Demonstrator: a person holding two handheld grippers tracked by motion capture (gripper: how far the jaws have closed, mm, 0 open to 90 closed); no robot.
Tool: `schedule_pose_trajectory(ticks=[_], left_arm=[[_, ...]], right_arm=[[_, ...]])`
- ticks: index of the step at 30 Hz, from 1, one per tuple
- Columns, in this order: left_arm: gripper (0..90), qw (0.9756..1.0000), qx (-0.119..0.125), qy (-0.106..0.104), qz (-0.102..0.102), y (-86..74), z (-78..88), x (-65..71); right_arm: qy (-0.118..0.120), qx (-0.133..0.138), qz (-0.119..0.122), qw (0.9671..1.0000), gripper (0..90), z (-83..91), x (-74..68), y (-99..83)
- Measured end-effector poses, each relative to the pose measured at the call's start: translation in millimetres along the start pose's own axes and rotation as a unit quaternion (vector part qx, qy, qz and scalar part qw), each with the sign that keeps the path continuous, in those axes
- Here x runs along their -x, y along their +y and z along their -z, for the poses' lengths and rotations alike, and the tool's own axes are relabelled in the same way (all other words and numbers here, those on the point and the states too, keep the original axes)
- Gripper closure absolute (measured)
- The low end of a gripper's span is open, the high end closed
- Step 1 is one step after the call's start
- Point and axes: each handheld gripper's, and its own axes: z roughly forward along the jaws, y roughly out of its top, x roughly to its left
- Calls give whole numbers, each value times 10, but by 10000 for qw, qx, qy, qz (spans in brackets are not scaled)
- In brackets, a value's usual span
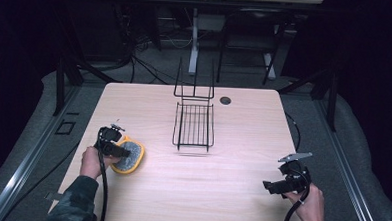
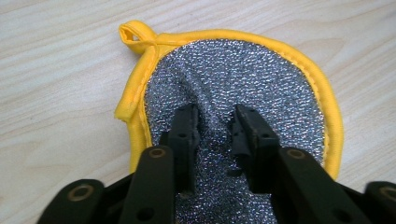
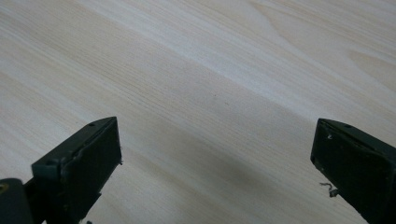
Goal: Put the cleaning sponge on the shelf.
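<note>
A round pad (image 1: pixel 131 159) with a yellow hem, a small yellow loop and a sparkly silver face (image 2: pixel 243 74) lies flat on the left side of the wooden table (image 1: pixel 232 162). My left gripper (image 1: pixel 118 150) points down onto it. In the left gripper view its jaws (image 2: pixel 215 123) stand close together and pinch a raised fold of the silver cloth between their tips. My right gripper (image 1: pixel 270 186) rests low near the table's front right, held by a hand. Its jaws (image 3: pixel 215 135) stand wide open over bare wood with nothing between them.
A black wire rack (image 1: pixel 193 124) with a tall upright back stands at the middle of the table, toward the far edge. A round cable hole (image 1: pixel 225 100) sits to its right. Beyond the table are dark floor, cables and another desk's legs.
</note>
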Motion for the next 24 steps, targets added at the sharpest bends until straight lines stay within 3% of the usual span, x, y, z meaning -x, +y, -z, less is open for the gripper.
schedule_pose_trajectory(ticks=[5,24], left_arm=[[846,9999,65,75,-71,-4,5,10],[867,9992,325,58,-227,1,168,22]], right_arm=[[1,13,-3,10000,23,7,3,0],[-3,50,-10,10000,21,25,33,-6]])
